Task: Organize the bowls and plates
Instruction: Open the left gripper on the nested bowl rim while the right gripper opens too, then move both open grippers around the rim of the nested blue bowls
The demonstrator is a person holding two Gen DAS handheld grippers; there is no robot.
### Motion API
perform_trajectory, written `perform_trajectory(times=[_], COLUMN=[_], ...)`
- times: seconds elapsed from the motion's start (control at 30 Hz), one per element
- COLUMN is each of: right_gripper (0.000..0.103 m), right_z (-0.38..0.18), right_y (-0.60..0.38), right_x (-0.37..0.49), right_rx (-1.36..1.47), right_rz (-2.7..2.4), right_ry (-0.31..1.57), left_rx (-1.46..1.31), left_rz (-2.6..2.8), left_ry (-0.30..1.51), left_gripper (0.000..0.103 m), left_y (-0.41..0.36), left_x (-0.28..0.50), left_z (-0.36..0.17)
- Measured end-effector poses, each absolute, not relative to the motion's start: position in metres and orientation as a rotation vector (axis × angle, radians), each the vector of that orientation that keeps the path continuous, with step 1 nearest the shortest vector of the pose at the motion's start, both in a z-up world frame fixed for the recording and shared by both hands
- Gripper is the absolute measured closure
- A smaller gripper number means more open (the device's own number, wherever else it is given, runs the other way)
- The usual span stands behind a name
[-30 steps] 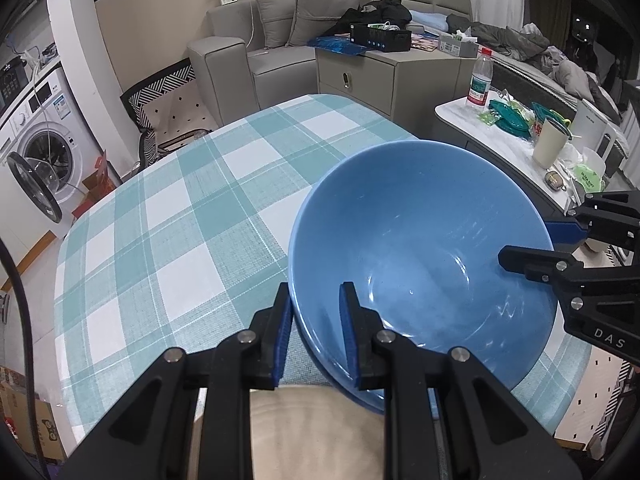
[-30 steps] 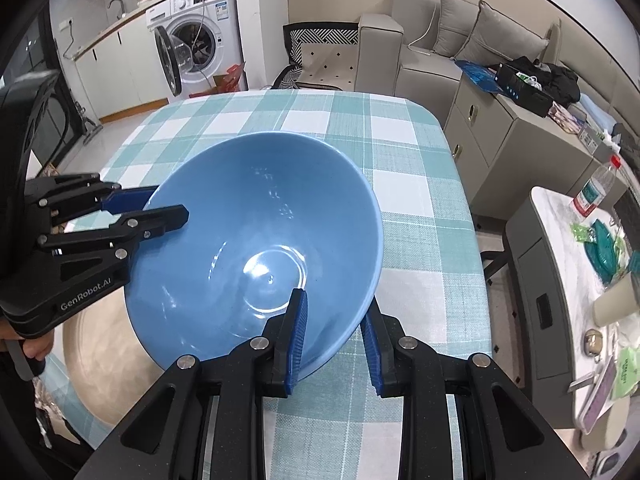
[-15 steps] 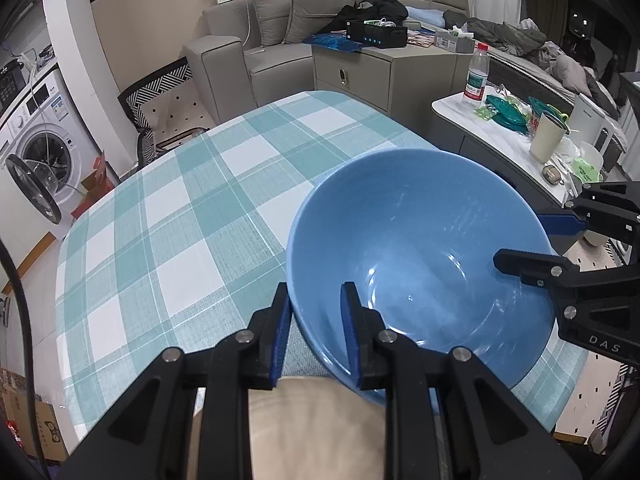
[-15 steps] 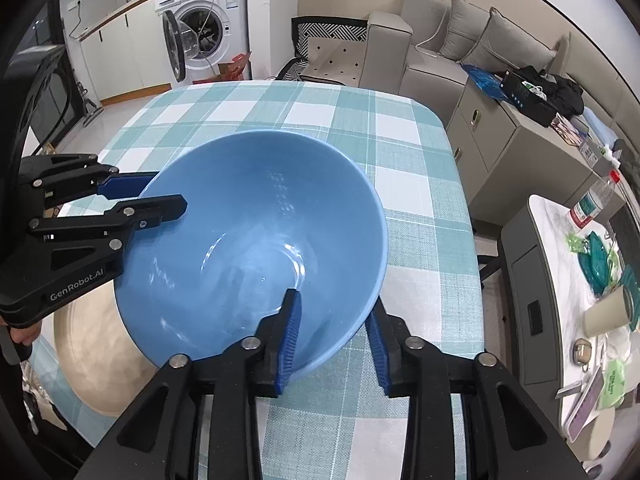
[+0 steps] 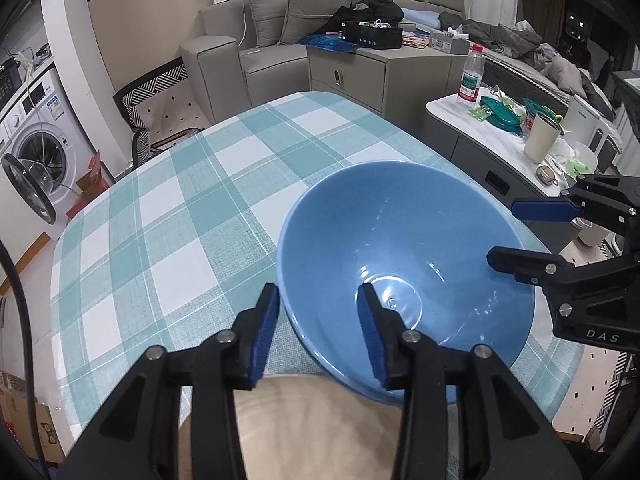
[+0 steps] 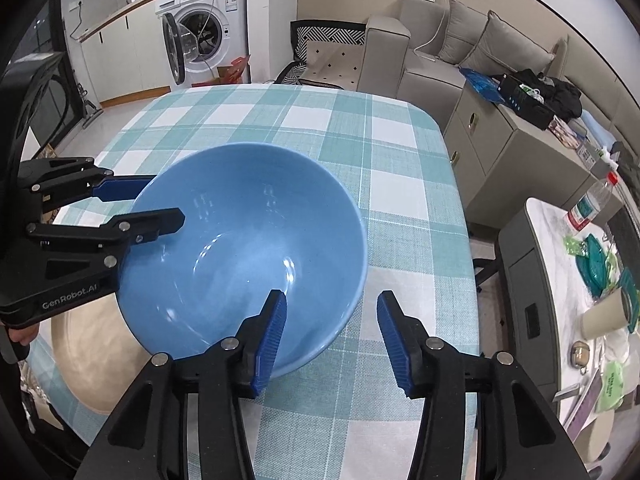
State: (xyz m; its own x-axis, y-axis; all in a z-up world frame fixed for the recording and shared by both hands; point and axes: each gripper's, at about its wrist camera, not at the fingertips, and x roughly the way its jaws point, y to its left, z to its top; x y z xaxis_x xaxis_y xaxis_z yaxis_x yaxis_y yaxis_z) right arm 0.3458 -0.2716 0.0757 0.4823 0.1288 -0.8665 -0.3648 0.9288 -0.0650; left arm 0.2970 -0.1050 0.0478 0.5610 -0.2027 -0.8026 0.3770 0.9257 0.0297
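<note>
A big blue bowl [image 5: 404, 248] rests tilted on a beige plate [image 5: 320, 420] at the near edge of the checked table. It also shows in the right wrist view [image 6: 244, 256], with the beige plate [image 6: 92, 356] under its left side. My left gripper [image 5: 318, 332] is open, its jaws straddling the bowl's near rim without gripping. My right gripper [image 6: 332, 336] is open too, one finger inside the bowl and one outside the rim. Each gripper shows in the other's view, at the bowl's opposite side.
The teal and white checked tablecloth [image 5: 192, 208] covers the table beyond the bowl. A side table [image 5: 500, 120] with a bottle, cup and clutter stands to the right. A sofa [image 5: 256, 44] and a washing machine [image 6: 208, 36] lie beyond.
Both grippers have opened and let go of the bowl's rim. The bowl has come down onto the beige plate and now rests there.
</note>
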Motion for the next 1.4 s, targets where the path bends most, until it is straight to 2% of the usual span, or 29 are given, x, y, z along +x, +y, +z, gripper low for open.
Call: perform_trajectory(times=[0.03, 0.37, 0.8, 0.93, 0.97, 1.17, 1.4], right_gripper=[0.050, 0.026, 0.016, 0.011, 0.010, 0.005, 0.001], right_z=[0.076, 0.077, 0.074, 0.072, 0.072, 0.070, 0.063], right_y=[-0.273, -0.282, -0.293, -0.295, -0.296, -0.298, -0.299], right_x=[0.346, 0.346, 0.350, 0.350, 0.350, 0.352, 0.355], right_rx=[-0.249, -0.176, -0.084, -0.067, -0.063, -0.041, -0.012], right_rz=[0.304, 0.342, 0.344, 0.348, 0.348, 0.348, 0.345], right_ry=[1.024, 1.010, 1.000, 0.998, 0.997, 1.000, 1.020], left_rx=[0.208, 0.180, 0.142, 0.115, 0.109, 0.096, 0.054], left_rz=[-0.343, -0.333, -0.338, -0.337, -0.337, -0.339, -0.336], left_ry=[0.912, 0.924, 0.935, 0.907, 0.896, 0.891, 0.904], left_gripper=[0.054, 0.051, 0.048, 0.019, 0.017, 0.007, 0.004], left_y=[-0.105, -0.099, -0.092, -0.089, -0.088, -0.084, -0.077], left_x=[0.297, 0.299, 0.300, 0.299, 0.298, 0.300, 0.304], left_z=[0.048, 0.044, 0.039, 0.043, 0.045, 0.046, 0.042])
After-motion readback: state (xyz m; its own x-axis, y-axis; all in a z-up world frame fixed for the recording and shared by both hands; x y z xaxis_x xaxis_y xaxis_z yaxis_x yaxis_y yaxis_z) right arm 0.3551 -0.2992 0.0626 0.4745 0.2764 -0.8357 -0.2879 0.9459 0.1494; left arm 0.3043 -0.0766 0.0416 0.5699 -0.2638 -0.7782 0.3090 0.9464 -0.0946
